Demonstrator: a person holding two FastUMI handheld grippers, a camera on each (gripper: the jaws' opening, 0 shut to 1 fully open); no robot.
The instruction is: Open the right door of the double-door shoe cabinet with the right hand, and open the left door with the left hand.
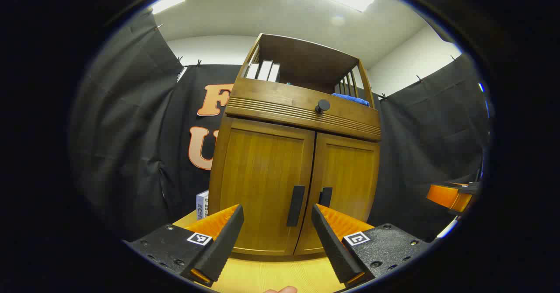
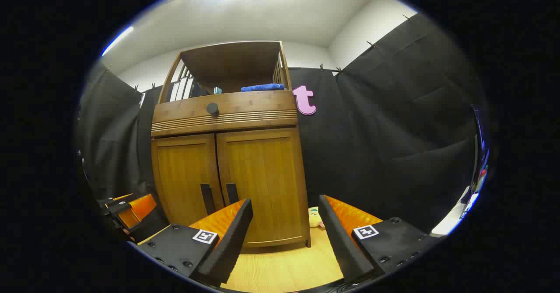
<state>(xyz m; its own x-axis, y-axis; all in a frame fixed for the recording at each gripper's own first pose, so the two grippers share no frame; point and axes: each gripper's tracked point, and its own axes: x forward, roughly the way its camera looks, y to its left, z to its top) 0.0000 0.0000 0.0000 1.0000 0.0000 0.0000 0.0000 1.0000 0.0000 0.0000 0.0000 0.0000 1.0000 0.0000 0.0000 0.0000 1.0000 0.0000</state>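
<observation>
The shoe cabinet (image 1: 297,170) stands upright on a pale wooden table (image 1: 271,275) against the black cloth wall, both lower doors closed and flush, meeting at a narrow centre seam. In the left gripper view the left gripper (image 1: 278,223) hangs in front of the cabinet with its fingers spread wide and holding nothing; the left door (image 1: 262,183) and its dark vertical handle (image 1: 295,205) sit between the fingertips, apart from them, with bare tabletop between gripper and cabinet base. The right door (image 2: 262,183) fills the middle of the right gripper view, where the right gripper (image 2: 284,223) also stands wide open and empty, short of the door front. Its handle (image 2: 232,193) lies just beside the seam, above the left fingertip. A round knob (image 2: 212,108) sits on the drawer band above the doors, and a blue cloth (image 2: 262,87) rests on the open shelf. Right of the cabinet's edge the table runs on open to the wall.
</observation>
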